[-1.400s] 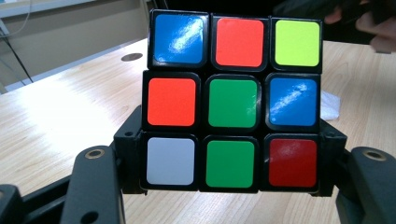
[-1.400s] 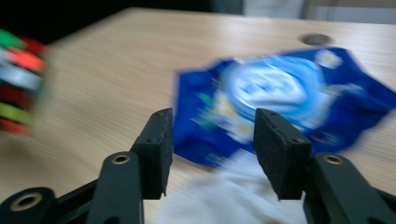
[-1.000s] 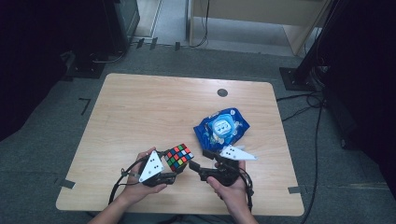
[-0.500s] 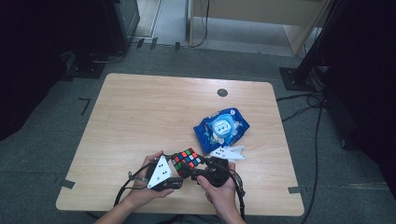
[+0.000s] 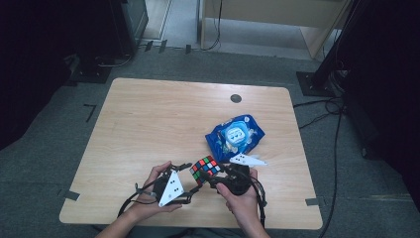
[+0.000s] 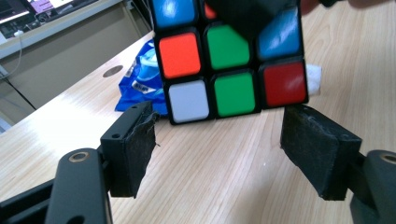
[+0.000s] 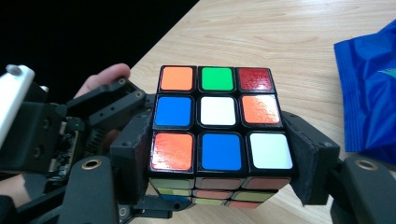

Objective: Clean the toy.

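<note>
Two tongs meet at cube point(image 7: 219, 122), right tongs point(image 7: 219, 163) clamping it, left tongs point(image 6: 217, 140) just opened, below it, apart

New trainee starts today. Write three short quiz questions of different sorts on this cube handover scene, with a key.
1. True or false: the right gripper has its fingers pressed on the sides of the Rubik's cube.
2. Which colour is the centre sticker on the cube face seen in the right gripper view? A) white B) red C) yellow
3. Fill in: in the left gripper view, the left gripper has its fingers apart, and the cube is ____ them, untouched.

Key: 1 true. 2 A. 3 above. Note: the left fingers have just been opening, with nothing between them; the blue wet-wipes pack lies beyond on the table.
</note>
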Demonstrator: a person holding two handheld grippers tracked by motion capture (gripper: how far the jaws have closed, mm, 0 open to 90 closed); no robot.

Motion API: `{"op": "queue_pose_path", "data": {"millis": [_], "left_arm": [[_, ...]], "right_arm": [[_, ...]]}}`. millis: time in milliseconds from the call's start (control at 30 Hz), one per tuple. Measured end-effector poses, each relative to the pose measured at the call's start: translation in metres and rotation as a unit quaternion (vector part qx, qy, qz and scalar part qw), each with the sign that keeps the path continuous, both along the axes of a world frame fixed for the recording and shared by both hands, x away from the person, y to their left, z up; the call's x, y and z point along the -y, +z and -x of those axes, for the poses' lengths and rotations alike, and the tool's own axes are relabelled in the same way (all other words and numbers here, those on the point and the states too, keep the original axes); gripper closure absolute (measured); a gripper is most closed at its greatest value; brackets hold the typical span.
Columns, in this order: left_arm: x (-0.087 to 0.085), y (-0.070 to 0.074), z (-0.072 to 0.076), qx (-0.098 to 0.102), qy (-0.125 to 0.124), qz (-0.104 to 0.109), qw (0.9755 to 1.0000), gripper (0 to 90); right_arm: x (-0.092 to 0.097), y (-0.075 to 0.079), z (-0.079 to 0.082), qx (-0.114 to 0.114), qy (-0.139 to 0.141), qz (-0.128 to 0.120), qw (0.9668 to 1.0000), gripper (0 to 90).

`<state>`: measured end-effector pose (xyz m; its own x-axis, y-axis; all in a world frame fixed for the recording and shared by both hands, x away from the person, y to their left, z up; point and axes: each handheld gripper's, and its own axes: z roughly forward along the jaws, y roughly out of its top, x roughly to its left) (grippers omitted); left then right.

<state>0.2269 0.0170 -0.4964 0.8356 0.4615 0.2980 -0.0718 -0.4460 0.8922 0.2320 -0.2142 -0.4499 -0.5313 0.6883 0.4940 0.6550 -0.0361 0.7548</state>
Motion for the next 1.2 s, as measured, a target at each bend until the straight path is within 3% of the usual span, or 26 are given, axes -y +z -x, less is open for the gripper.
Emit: {"op": "queue_pose_path", "data": {"millis": [67, 200, 267, 333, 533, 667, 767, 833, 933, 1067, 1133, 1200], "left_arm": [[0.004, 0.001, 0.001, -0.004, -0.001, 0.004, 1.0000, 25.4], [0.010, 0.007, 0.003, -0.014, 0.007, 0.013, 0.9998, 22.6], [0.010, 0.009, 0.002, -0.027, 0.008, 0.024, 0.9993, 23.1], [0.010, 0.009, 0.001, -0.027, 0.017, 0.022, 0.9993, 25.4], [0.008, 0.012, -0.001, -0.040, 0.023, 0.031, 0.9985, 33.2], [0.001, 0.014, -0.007, -0.064, 0.027, 0.045, 0.9966, 33.5], [-0.009, 0.018, -0.017, -0.096, 0.037, 0.078, 0.9917, 33.6], [-0.018, 0.021, -0.024, -0.121, 0.045, 0.110, 0.9855, 33.6], [-0.031, 0.027, -0.033, -0.153, 0.053, 0.153, 0.9747, 33.6], [-0.040, 0.031, -0.041, -0.191, 0.045, 0.198, 0.9603, 33.6], [-0.041, 0.032, -0.042, -0.201, 0.039, 0.206, 0.9567, 33.6], [-0.040, 0.032, -0.041, -0.205, 0.038, 0.208, 0.9558, 33.6]], "right_arm": [[-0.003, 0.000, 0.002, 0.005, -0.005, 0.000, 1.0000, 34.1], [-0.014, 0.000, 0.007, 0.024, -0.011, 0.025, 0.9993, 34.1], [-0.021, -0.001, 0.010, 0.032, -0.012, 0.039, 0.9987, 34.1], [-0.024, -0.001, 0.011, 0.034, -0.008, 0.041, 0.9985, 34.0], [-0.028, -0.005, 0.009, 0.018, 0.005, 0.033, 0.9993, 33.6], [-0.020, -0.002, 0.006, 0.034, 0.007, -0.011, 0.9993, 28.1], [-0.006, 0.006, 0.008, 0.067, -0.015, -0.044, 0.9967, 25.4], [0.002, 0.006, 0.010, 0.092, -0.034, -0.049, 0.9940, 26.6], [0.009, -0.004, 0.015, 0.120, -0.054, -0.026, 0.9910, 31.6], [-0.010, -0.027, 0.019, 0.106, -0.028, 0.019, 0.9938, 31.4], [-0.027, -0.033, 0.021, 0.116, -0.015, 0.040, 0.9923, 28.5], [-0.043, -0.033, 0.024, 0.135, -0.014, 0.052, 0.9894, 26.7]]}}
